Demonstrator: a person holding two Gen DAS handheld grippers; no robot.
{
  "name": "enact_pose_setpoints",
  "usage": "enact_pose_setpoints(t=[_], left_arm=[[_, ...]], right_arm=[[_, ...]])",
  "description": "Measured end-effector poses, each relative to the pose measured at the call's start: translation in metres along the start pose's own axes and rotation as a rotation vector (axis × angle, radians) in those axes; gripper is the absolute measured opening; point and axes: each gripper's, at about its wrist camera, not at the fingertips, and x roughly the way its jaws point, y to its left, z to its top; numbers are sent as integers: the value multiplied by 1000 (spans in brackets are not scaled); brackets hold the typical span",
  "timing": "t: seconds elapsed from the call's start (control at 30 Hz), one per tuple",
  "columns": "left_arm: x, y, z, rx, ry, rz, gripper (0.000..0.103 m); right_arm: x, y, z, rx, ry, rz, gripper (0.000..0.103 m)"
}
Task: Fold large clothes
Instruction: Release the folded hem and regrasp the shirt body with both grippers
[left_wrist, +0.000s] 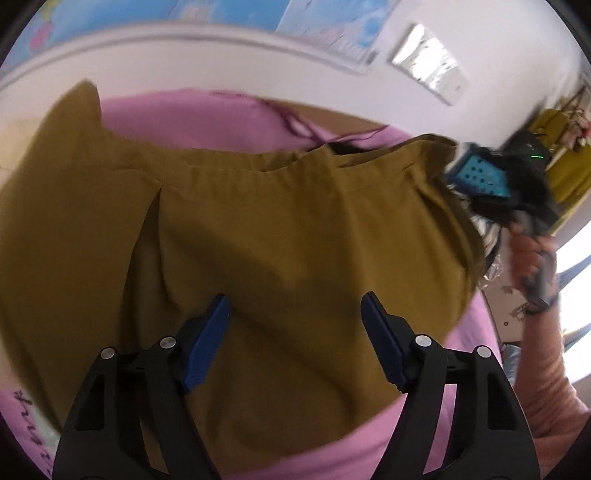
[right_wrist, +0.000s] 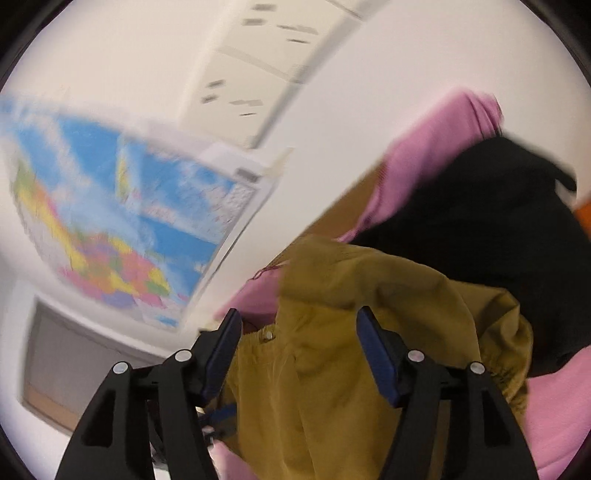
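The olive garment (left_wrist: 280, 229) lies spread on the pink sheet (left_wrist: 192, 114), waistband across. Left claw (left_wrist: 295, 321) hovers wide over its middle; right claw (right_wrist: 297, 339), also wide, flanks its waistband end.

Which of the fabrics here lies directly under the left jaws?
The olive-brown garment, spread over the pink cloth. The pink shows only around its edges, and the black garment lies farther off, by the right side.

right claw (right_wrist: 297, 350) agape | olive garment (right_wrist: 369, 332) between fingers, unpinched | map (right_wrist: 122, 221) behind
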Motion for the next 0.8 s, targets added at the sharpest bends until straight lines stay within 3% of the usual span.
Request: enact_pose_setpoints(t=[0.13, 0.23, 0.33, 0.37, 0.47, 0.53, 0.63, 0.67, 0.7, 0.8], left_arm=[[11, 9, 1, -33, 12, -13, 71], [13, 13, 2, -44, 19, -15, 71], [13, 14, 0, -45, 13, -19, 71], [10, 15, -2, -42, 8, -19, 71], [9, 10, -6, -29, -12, -9, 71], [8, 7, -8, -21, -27, 5, 71], [11, 0, -10, 0, -44, 37, 72], [11, -2, -11, 8, -48, 50, 72], [11, -3, -12, 16, -53, 60, 73], [13, -9, -13, 39, -62, 93, 75]], right_arm=[[13, 46, -24, -322, 7, -166, 64], [41, 51, -33, -439, 23, -288, 64], [66, 21, -17, -363, 36, -363, 60], [71, 7, -12, -326, 45, -381, 52], [76, -36, -1, -173, 62, -364, 34], [70, -53, 1, -94, 54, -306, 29], [57, -49, -1, -104, 44, -312, 34], [52, -43, -3, -120, 35, -313, 43], [44, -32, -8, -166, 20, -312, 51], [32, -1, -25, -306, -11, -311, 58]])
